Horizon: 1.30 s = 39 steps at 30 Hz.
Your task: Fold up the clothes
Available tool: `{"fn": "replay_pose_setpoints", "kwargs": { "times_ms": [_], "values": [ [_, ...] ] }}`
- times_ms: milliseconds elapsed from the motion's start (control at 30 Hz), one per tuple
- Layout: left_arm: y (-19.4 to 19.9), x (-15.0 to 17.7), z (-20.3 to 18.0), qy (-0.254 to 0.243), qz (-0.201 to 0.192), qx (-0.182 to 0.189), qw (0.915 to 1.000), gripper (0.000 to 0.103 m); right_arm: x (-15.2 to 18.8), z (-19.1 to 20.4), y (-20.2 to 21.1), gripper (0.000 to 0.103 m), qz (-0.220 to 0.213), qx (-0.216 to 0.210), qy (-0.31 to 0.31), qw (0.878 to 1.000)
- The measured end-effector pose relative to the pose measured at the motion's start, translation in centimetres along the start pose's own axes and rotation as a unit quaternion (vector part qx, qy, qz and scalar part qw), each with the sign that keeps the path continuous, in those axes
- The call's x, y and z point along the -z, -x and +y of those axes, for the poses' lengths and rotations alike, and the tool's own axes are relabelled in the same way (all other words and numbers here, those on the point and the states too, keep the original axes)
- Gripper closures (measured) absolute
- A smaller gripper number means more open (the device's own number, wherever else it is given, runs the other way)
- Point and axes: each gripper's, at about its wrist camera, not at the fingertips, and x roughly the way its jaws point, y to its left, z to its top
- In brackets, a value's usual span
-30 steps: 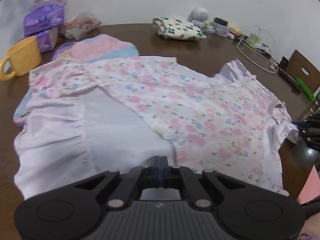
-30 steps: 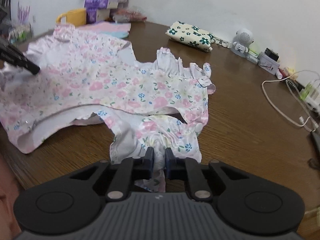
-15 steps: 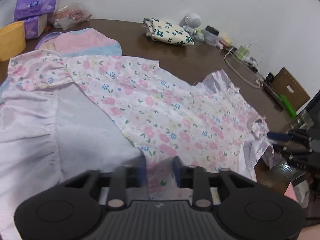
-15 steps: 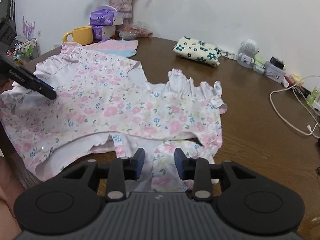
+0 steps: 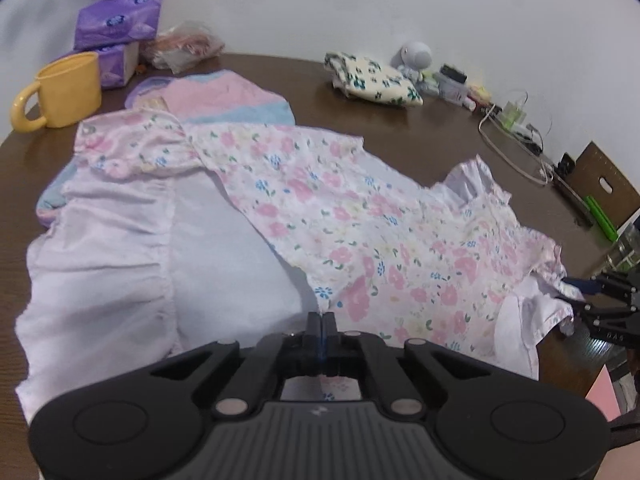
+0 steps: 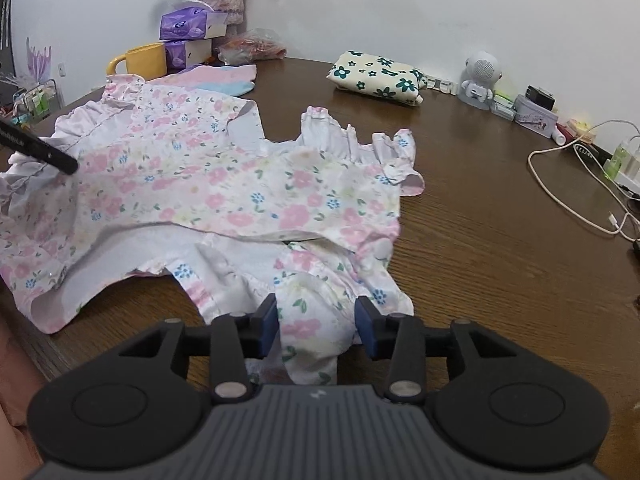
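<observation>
Table (image 6: 480, 240): dark brown wood, carrying everything here.
Dress (image 6: 240, 200): a small floral dress, pale cream with pink and blue flowers, spread across the table's near side. One printed panel lies folded diagonally over the plain whitish-lilac inside (image 5: 224, 264), which shows gathered seams. Ruffled sleeves (image 6: 360, 140) stick out on the far edge; the fabric sits loose and wrinkled, not flat.
Pink and blue cloth (image 5: 224, 96): lies flat beyond the dress, partly tucked under its frilled corner.
Folded bundle (image 6: 376, 78): cream with dark green flowers, well apart from the dress, near the wall.
Tissue packs (image 5: 116, 20): purple, stacked by the wall.
Mug (image 5: 60, 92): yellow, just beside the tissue packs.
White cable (image 6: 568, 196): looped on the table's right side.
Left gripper (image 5: 321, 320): fingers pressed together, pinching the dress's edge where print meets lining.
Right gripper (image 6: 316, 320): fingers spread wide, a bunched fold of the dress's neck end sitting loose between them.
</observation>
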Motion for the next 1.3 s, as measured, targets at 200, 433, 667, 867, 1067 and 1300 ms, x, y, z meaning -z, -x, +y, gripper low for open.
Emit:
{"fn": "replay_pose_setpoints", "kwargs": {
  "times_ms": [200,433,667,867,1067,1300],
  "values": [
    [-0.6,0.4,0.0,0.005,0.015,0.006,0.9999,0.097,-1.1,0.1,1.4,0.063,-0.034,-0.028,-0.002,0.999],
    [-0.8,1.1,-0.2,0.0,0.008,0.019,0.9998,0.09,-3.8,-2.2,-0.8,0.062,0.002,0.021,-0.007,1.0],
    [-0.8,1.2,-0.1,0.002,0.004,0.023,0.9997,0.089,-3.9,-2.9,-3.2,0.095,0.023,-0.003,-0.007,1.0],
    [-0.7,1.2,0.0,0.003,0.002,0.023,0.9997,0.089,-3.1,-0.9,-0.7,0.095,0.028,-0.014,0.044,0.999],
    [-0.7,1.2,0.1,0.006,-0.001,0.025,0.9997,0.088,-2.2,0.3,0.5,0.093,0.036,-0.012,0.065,0.997],
    [-0.6,1.3,0.2,0.005,-0.002,0.031,0.9995,0.084,-2.7,-2.6,2.0,0.058,-0.024,-0.031,-0.037,0.999]
  ]
}}
